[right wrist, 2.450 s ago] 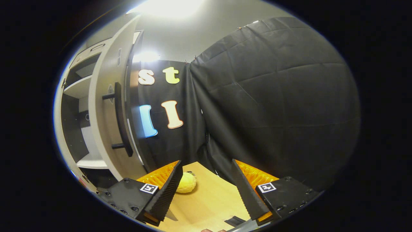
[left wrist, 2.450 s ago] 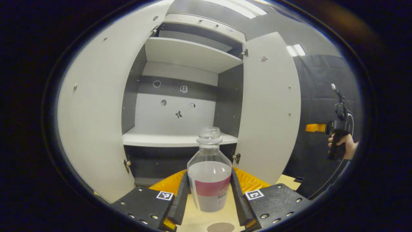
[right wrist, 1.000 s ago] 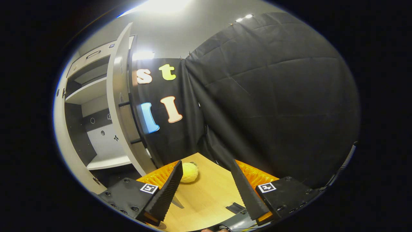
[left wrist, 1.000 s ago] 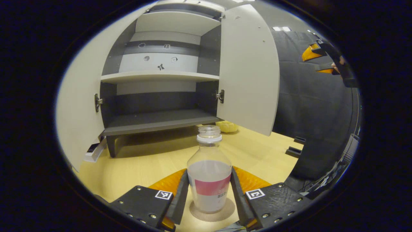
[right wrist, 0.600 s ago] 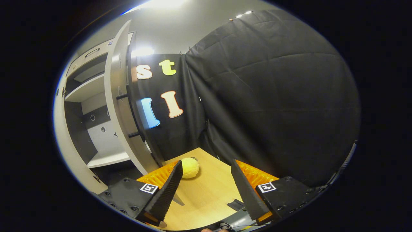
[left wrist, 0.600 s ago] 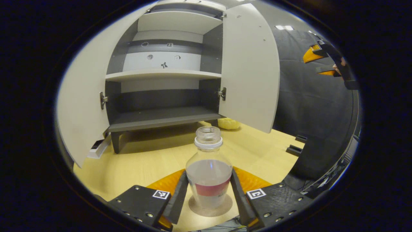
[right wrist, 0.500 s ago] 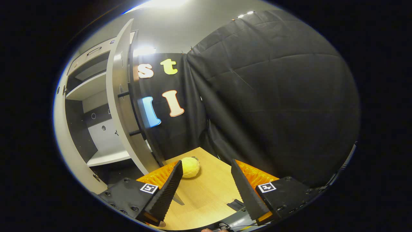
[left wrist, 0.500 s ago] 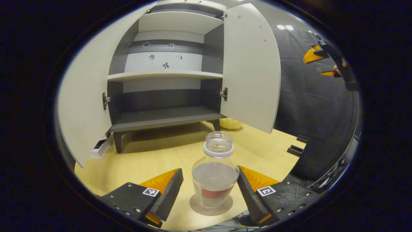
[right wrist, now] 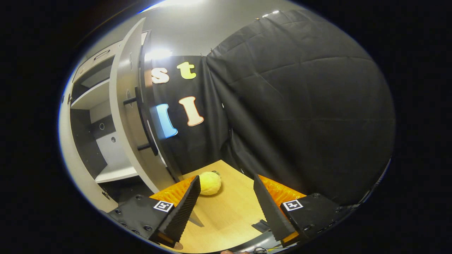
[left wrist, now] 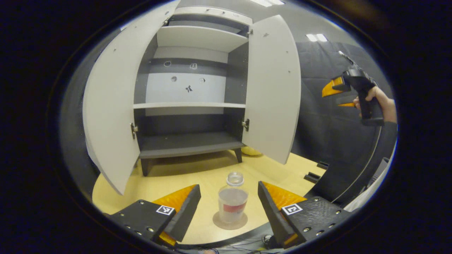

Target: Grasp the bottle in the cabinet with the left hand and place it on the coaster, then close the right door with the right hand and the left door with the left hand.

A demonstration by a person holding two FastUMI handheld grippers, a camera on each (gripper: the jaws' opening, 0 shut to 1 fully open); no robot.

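In the left gripper view, the left tool (left wrist: 229, 208) is spread wide and grips nothing. Between its fingers but clear of both, the bottle (left wrist: 232, 203) stands upright on the round coaster (left wrist: 230, 222), on the wooden table (left wrist: 197, 173). Beyond it the cabinet (left wrist: 190, 106) stands with its left door (left wrist: 111, 106) and right door (left wrist: 273, 91) swung open. Farther right, a hand (left wrist: 379, 104) holds the right tool (left wrist: 335, 96) in the air. In the right gripper view, the right tool (right wrist: 226, 208) is open and empty. A yellow plush ball (right wrist: 210, 183) lies on the table just beyond its left finger, near the right door's bar handle (right wrist: 143, 123).
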